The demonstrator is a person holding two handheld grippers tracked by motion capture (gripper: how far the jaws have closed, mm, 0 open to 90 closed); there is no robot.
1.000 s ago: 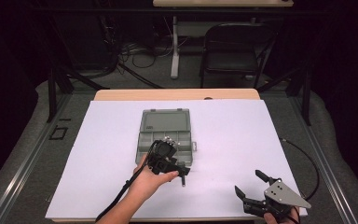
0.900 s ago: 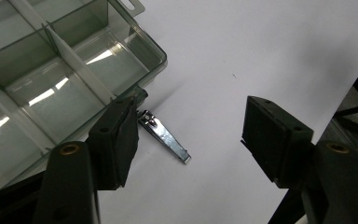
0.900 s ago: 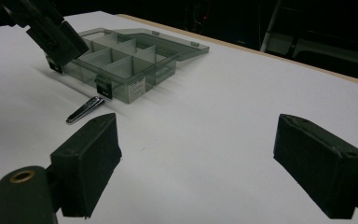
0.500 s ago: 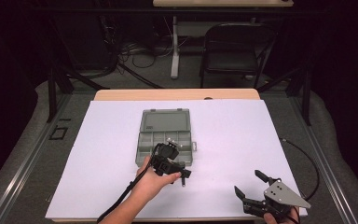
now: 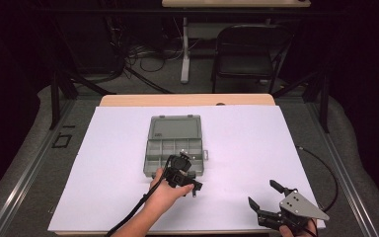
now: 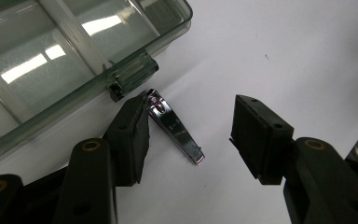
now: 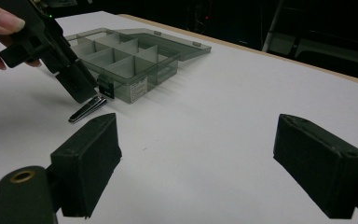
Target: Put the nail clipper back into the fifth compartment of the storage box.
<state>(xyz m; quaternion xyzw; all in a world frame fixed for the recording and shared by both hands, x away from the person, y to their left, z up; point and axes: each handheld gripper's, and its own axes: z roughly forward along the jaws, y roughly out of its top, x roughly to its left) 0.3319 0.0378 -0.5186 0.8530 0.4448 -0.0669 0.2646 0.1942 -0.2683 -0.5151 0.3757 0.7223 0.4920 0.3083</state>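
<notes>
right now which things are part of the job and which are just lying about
In the job:
- shiny metal nail clipper, between the left gripper's closing jaws
- open clear grey plastic compartment box

Lying about:
- right gripper, open, idle
- black folding chair
- floor cables

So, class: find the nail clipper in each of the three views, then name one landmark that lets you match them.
High view: nail clipper lies lower centre, just below the box, by the left gripper.
Left gripper view: centre, between the open jaws, one end beside a pad.
Right gripper view: upper left, on the white sheet.
Shared landmark: the compartment box.
</notes>
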